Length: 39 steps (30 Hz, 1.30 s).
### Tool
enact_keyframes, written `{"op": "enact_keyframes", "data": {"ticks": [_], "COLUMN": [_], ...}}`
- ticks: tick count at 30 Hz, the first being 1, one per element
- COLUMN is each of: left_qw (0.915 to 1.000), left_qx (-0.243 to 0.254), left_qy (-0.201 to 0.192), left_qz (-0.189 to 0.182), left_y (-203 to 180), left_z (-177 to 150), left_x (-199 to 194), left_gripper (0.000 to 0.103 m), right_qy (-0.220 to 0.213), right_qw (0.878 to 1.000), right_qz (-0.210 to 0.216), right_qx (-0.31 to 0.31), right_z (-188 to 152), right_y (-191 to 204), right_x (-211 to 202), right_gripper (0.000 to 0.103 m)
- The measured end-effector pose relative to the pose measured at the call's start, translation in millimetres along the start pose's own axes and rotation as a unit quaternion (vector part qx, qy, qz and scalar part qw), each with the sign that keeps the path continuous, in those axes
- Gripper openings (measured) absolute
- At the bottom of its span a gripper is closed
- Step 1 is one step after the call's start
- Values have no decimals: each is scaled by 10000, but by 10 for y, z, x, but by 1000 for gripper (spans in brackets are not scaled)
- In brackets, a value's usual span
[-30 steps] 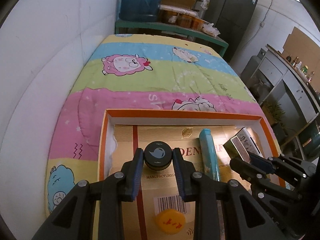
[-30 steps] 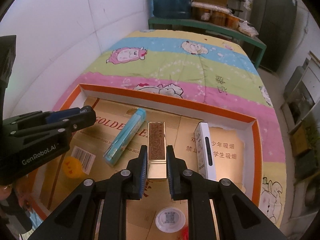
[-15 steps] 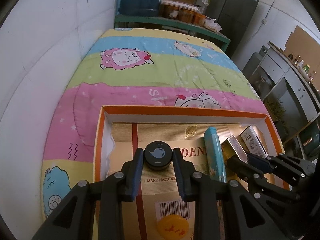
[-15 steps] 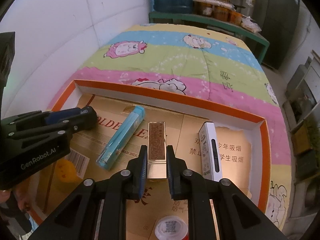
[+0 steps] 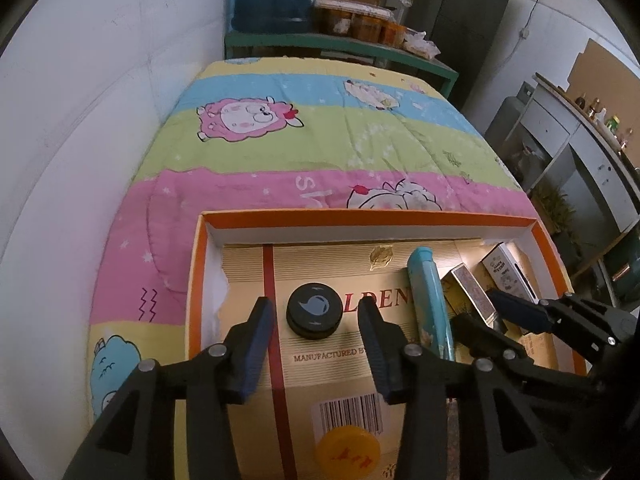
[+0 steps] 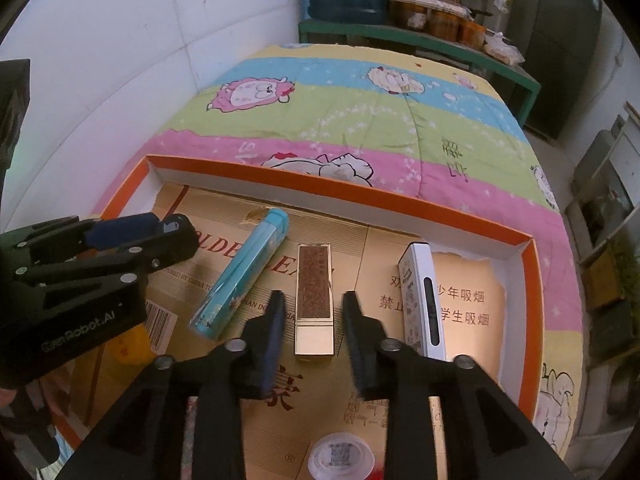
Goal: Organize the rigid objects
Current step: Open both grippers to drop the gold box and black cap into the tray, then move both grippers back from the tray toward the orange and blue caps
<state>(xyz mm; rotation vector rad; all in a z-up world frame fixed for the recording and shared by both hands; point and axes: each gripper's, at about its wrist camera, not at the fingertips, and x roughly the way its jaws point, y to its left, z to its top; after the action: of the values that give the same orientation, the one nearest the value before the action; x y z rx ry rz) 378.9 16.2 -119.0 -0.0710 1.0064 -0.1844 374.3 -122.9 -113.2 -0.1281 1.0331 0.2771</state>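
My left tongs (image 5: 316, 316) are opening, their pads clear on both sides of the black round jar (image 5: 314, 311), which rests on the cardboard floor of the orange-rimmed tray (image 5: 360, 216). My right tongs (image 6: 313, 312) are opening too, no longer touching the gold-and-brown box (image 6: 314, 300) lying flat in that tray between the blue tube (image 6: 244, 276) and the white box (image 6: 422, 300).

The cardboard liner (image 5: 400, 364) in the tray reads "MANUFACTURED B…" and "LDEN" near the left, with a barcode label (image 5: 350, 414) nearer; its right half (image 6: 460, 304) carries "少年吸烟"; the left gripper (image 6: 80, 332) body reads "GenRobot.AI".
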Motion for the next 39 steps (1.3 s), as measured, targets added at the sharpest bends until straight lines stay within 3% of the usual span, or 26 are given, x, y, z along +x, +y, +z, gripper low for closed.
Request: {"op": "enact_keyframes", "data": {"ticks": [16,26,29,32,39], "left_qw": [9983,9958,9935,9909,9883], "left_qx": [100,140,201,258,326], "left_qy": [-545,-872,-1076,-1272,-1456], "left_qz": [152,230,311,354,304], "left_y": [-88,-163,-200,-238,-315], "left_z": [-121,-304,-392,-512,-754], "left_x": [-422,-748,-909,-1067,-1306], "left_gripper": [44,45,55,57,57], "right_qy": [-310,-492,-580,-655,-802], "right_qw": [9993,9983,9976,9969,9956], "right_qz": [-38,-109,-131,-127,-125], "right_qx": [188,292,365,409,462], "right_z": [-162,-327,-426,-519,-788], "right_y": [14,50,60,82,192], "right_x": [-297,-578,-707,-818,-1054], "right_gripper": [36,51,51,62,62]}}
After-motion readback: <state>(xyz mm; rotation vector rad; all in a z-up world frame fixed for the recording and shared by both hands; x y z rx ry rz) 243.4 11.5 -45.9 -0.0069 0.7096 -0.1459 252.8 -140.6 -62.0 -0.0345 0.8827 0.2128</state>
